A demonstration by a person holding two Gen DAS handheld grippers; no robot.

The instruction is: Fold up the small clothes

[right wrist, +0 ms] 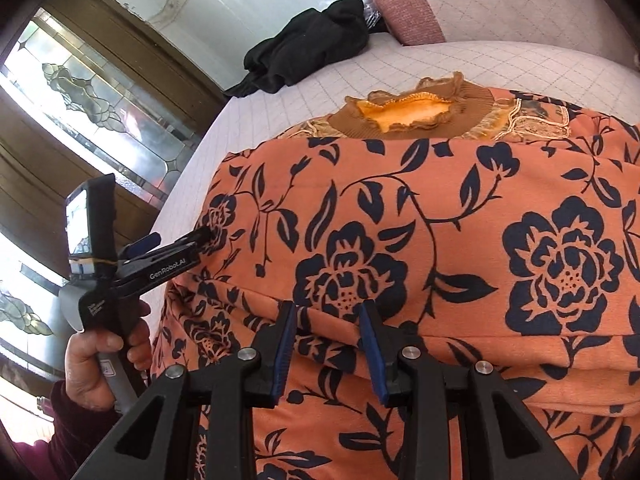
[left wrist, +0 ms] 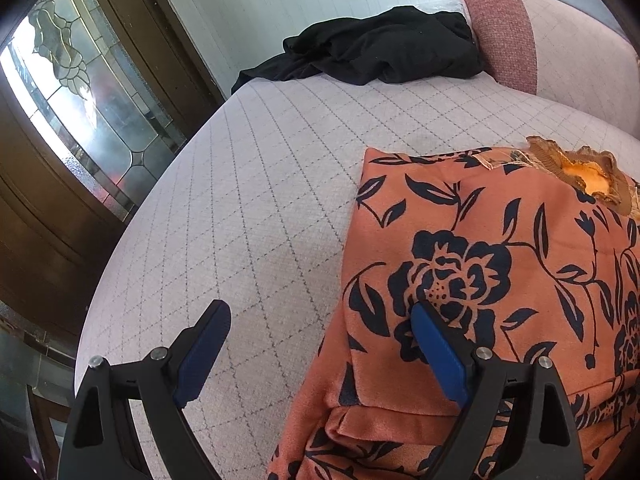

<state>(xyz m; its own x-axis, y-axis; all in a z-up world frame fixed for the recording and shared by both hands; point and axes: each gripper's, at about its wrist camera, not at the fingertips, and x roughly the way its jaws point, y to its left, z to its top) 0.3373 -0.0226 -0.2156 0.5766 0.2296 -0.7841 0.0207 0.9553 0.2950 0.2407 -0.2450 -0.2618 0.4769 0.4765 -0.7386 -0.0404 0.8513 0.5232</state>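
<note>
Both claws gape: left claw [left wrist: 320,344] straddles floral garment [left wrist: 500,280] edge.

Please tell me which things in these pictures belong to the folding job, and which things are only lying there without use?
Belonging to the job:
- orange floral garment
- left gripper, open at the garment's side edge
- right gripper, open at its near fold

Only lying about:
- black clothing, crumpled at the far end
- pink cushion

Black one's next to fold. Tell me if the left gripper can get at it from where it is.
Probably yes. The left gripper is open and holds nothing, and only bare quilted cushion lies between it and the black garment, though that sits far back by the armrest.
</note>
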